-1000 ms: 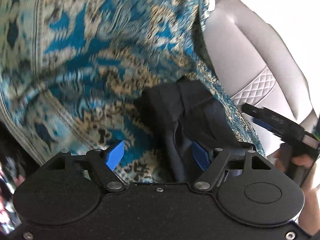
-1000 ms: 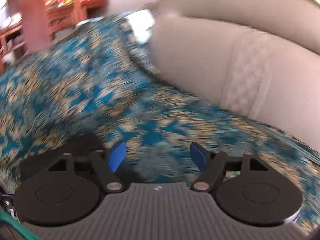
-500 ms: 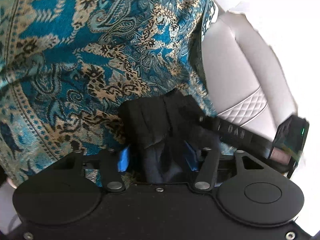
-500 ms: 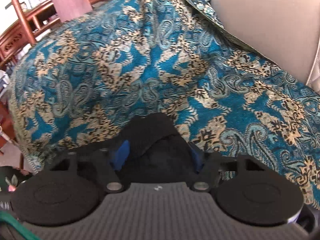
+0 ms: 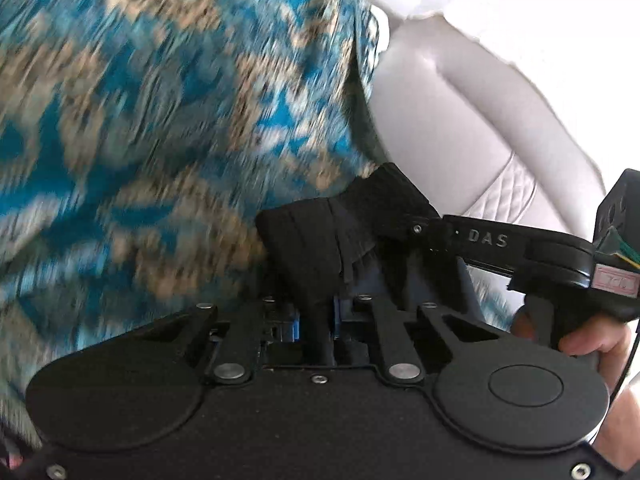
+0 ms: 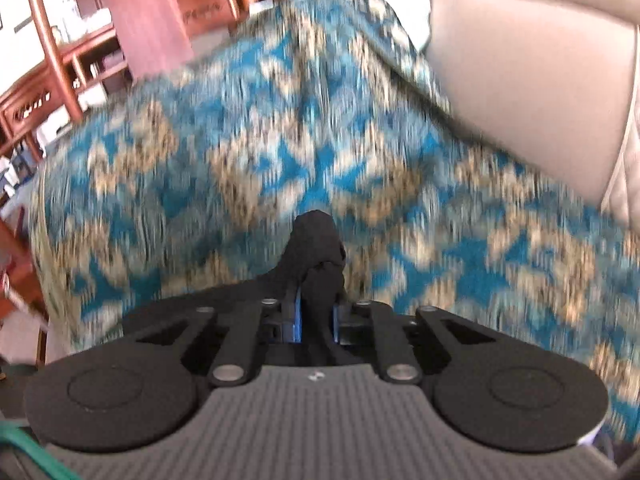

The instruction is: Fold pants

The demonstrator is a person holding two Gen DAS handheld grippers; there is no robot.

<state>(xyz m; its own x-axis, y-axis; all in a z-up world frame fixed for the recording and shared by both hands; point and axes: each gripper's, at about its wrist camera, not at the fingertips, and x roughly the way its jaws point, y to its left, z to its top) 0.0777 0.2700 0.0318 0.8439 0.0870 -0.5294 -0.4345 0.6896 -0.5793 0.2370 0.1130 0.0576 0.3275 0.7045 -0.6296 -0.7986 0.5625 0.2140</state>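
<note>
The black pants [image 5: 312, 236] lie bunched on a blue and tan patterned cloth [image 5: 160, 120]. My left gripper [image 5: 314, 316] is closing, and its blue pads pinch a fold of the pants. In the same view the right gripper [image 5: 414, 229] comes in from the right, clamped on the far edge of that bunch, with a hand [image 5: 588, 340] on its handle. In the right wrist view my right gripper [image 6: 316, 316] is closing too, and a black wad of the pants [image 6: 316, 240] sticks up between its blue pads.
The patterned cloth [image 6: 280, 140] covers a sofa seat. The pale leather sofa back [image 5: 460, 120] [image 6: 520, 80] rises on the right. Wooden furniture [image 6: 60, 80] and a pink post [image 6: 140, 12] stand beyond the cloth at upper left.
Both grippers went from wide open to closed on the pants. Each moved in over the fabric, and the right gripper now grips the bunch close beside the left.
</note>
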